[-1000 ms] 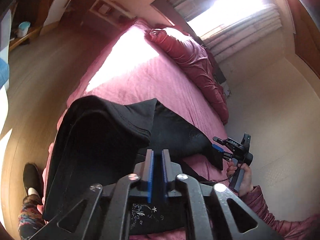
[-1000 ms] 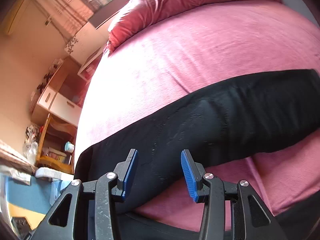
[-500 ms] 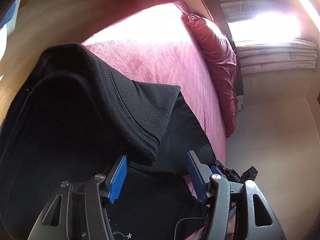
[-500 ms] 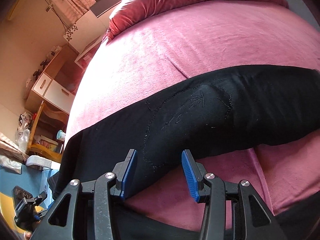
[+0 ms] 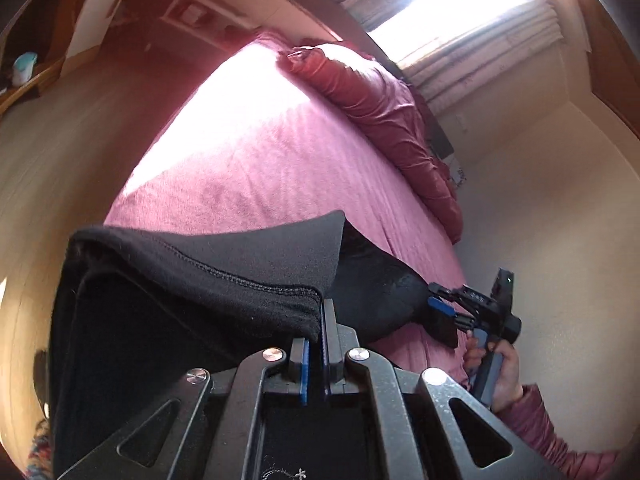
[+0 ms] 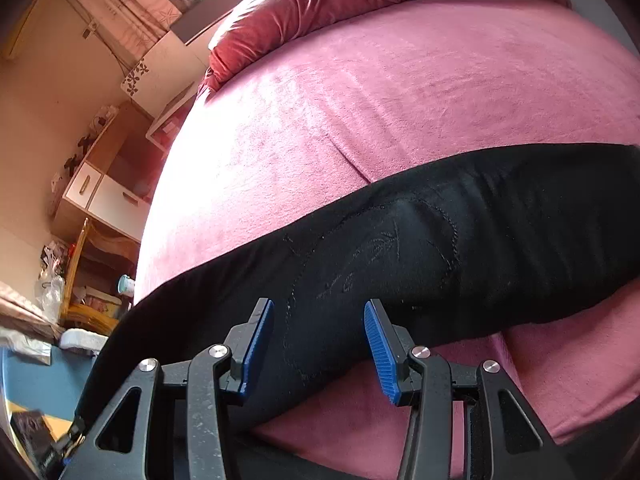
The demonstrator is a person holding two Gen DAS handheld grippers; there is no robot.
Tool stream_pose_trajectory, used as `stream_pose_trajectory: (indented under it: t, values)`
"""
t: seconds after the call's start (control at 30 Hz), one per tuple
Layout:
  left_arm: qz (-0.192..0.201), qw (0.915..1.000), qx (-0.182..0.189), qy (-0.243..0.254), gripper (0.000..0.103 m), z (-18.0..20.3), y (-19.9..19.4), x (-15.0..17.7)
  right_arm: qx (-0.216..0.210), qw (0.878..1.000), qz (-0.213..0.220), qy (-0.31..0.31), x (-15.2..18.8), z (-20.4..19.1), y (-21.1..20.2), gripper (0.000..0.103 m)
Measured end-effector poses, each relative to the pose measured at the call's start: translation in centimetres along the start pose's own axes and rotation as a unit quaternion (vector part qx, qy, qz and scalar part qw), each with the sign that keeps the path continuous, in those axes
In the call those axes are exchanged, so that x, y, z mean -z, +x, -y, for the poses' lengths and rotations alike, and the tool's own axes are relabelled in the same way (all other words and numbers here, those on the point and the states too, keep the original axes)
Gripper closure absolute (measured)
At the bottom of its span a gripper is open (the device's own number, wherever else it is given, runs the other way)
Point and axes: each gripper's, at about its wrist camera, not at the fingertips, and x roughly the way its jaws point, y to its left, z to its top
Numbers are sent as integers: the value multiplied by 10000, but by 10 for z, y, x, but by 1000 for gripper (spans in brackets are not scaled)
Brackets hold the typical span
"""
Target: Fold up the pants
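Pants [image 5: 168, 320], black, lie across the near part of a bed [image 5: 256, 168] covered in a pink blanket, with one end raised off the bed in the left gripper [image 5: 316, 344]. Its blue-padded fingers [image 5: 305, 368] are pressed together on a stitched hem of the fabric, and the cloth drapes down from that hem in a doubled fold toward the near left corner of the bed. In the left wrist view the right gripper [image 5: 440, 312] sits at the far end of the garment by the bed's right edge, held in the person's right hand [image 5: 496, 372], its blue pad touching the black cloth. The right wrist view shows that gripper's fingers [image 6: 380, 344] spread apart, hovering just above a long black leg [image 6: 400, 264] that runs flat across the blanket from lower left to the right edge of the frame; faint embroidery marks the cloth between the pads. A strip of bare pink blanket shows on the near side of this leg, under the right finger. Beyond the pants the blanket stretches bare up to a rumpled dark-red quilt [image 5: 384, 120] along the head of the bed, below a bright window [image 5: 452, 4]. Wood floor [image 5: 60, 140] borders the bed's left side, and a pale wall [image 5: 560, 220] runs close along its right side.
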Motion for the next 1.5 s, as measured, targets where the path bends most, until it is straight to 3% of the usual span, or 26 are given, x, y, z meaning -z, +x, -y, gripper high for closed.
stream_pose_trajectory:
  t: [0.23, 0.6, 0.63, 0.67, 0.73, 0.87, 1.1, 1.27, 1.5]
  values:
    - [385, 9986, 104, 345, 99, -7, -70, 2, -255, 9971, -138, 703, -32, 4, 30, 55]
    - [235, 9958, 221, 862, 99, 7, -76, 10, 144, 9903, -371, 1332, -59, 21, 65, 55]
    - [212, 9954, 203, 914, 99, 9, -78, 10, 147, 9897, -402, 1365, -60, 23, 67, 58]
    - [192, 9953, 161, 934, 99, 9, -78, 10, 202, 9899, -430, 1336, -60, 24, 68, 73]
    - [170, 9962, 120, 842, 99, 6, -77, 6, 396, 9927, -406, 1064, -60, 20, 63, 88]
    - [110, 9981, -334, 510, 99, -7, -63, -25, 269, 9956, -302, 844, -58, 18, 43, 92]
    - [297, 9965, -761, -177, 99, -33, -34, -124, -337, 9983, 247, 414, -65, -5, -30, 93]
    - [515, 9949, -868, 56, 99, -19, -41, -144, -819, 9947, 614, -66, -35, -15, -85, 93]
    - [456, 9961, -695, 300, 99, -20, -78, -91, -1216, 9906, 568, -271, 67, 11, -125, 94]
